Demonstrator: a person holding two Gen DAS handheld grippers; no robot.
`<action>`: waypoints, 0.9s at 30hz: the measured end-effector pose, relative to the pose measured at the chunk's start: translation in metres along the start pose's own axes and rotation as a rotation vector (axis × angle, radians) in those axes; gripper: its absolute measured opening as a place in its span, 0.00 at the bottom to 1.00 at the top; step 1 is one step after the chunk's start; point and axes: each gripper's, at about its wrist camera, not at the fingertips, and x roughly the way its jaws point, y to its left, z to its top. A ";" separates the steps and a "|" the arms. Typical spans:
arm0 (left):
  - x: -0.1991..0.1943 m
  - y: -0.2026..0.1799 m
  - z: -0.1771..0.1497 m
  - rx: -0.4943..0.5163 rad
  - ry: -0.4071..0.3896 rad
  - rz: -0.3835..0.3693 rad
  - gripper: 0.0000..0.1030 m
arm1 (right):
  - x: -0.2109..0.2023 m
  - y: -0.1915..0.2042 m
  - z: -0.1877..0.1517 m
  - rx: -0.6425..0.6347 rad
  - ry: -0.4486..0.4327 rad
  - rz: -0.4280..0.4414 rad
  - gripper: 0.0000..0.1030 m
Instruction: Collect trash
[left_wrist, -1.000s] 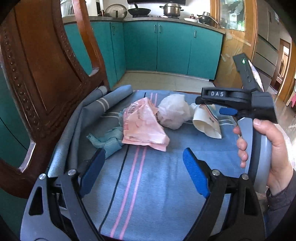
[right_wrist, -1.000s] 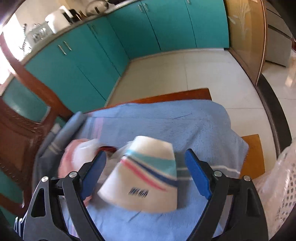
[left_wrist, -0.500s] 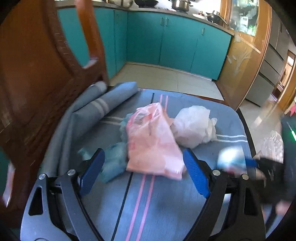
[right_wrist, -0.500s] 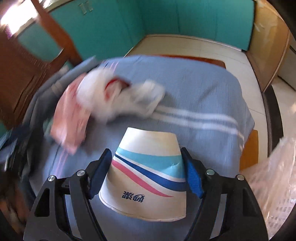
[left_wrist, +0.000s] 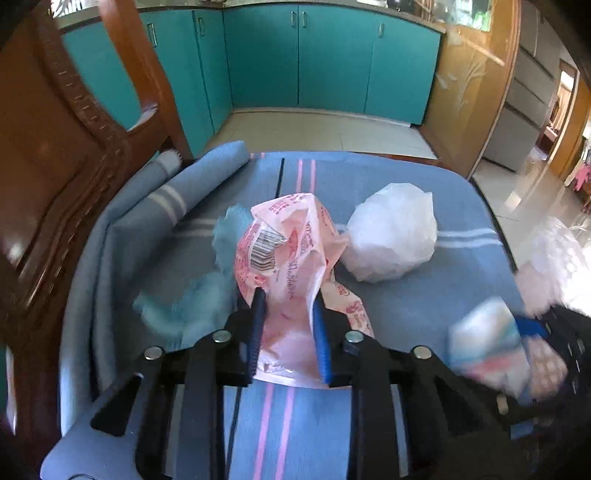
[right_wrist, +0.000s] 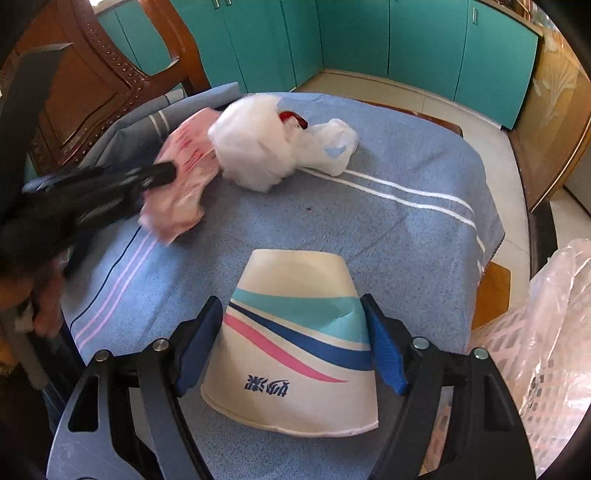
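Observation:
On a blue striped towel (left_wrist: 406, 306) over a wooden chair seat lies trash. My left gripper (left_wrist: 288, 295) is closing on a pink printed plastic bag (left_wrist: 291, 258), and its blue pads pinch the crumpled film. A teal scrap (left_wrist: 192, 302) lies just left of the bag and a white crumpled bag (left_wrist: 391, 232) to its right. My right gripper (right_wrist: 291, 325) is shut on a squashed paper cup (right_wrist: 295, 354) with teal, navy and pink stripes, mouth toward the camera, over the towel's (right_wrist: 369, 229) near part. The white bag (right_wrist: 258, 151) and pink bag (right_wrist: 184, 173) lie beyond it.
The chair's carved wooden back (left_wrist: 62, 140) rises at the left. A rolled fold of towel (left_wrist: 192, 184) lies along it. A pale lattice basket lined with clear plastic (right_wrist: 546, 350) stands right of the seat. Teal cabinets (left_wrist: 332, 59) and tiled floor lie behind.
My left gripper moved forward over the pink bag and closed on it. My right gripper closed on the cup and carried it toward the near right of the seat.

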 end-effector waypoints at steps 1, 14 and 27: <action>-0.006 -0.001 -0.007 0.001 -0.001 -0.008 0.22 | -0.002 -0.001 0.000 0.002 -0.002 0.001 0.72; -0.042 -0.006 -0.073 0.034 0.045 -0.019 0.23 | -0.009 0.000 -0.006 0.008 -0.002 -0.008 0.72; -0.029 -0.004 -0.072 0.013 0.037 0.003 0.59 | 0.001 0.010 -0.012 -0.038 0.008 -0.035 0.73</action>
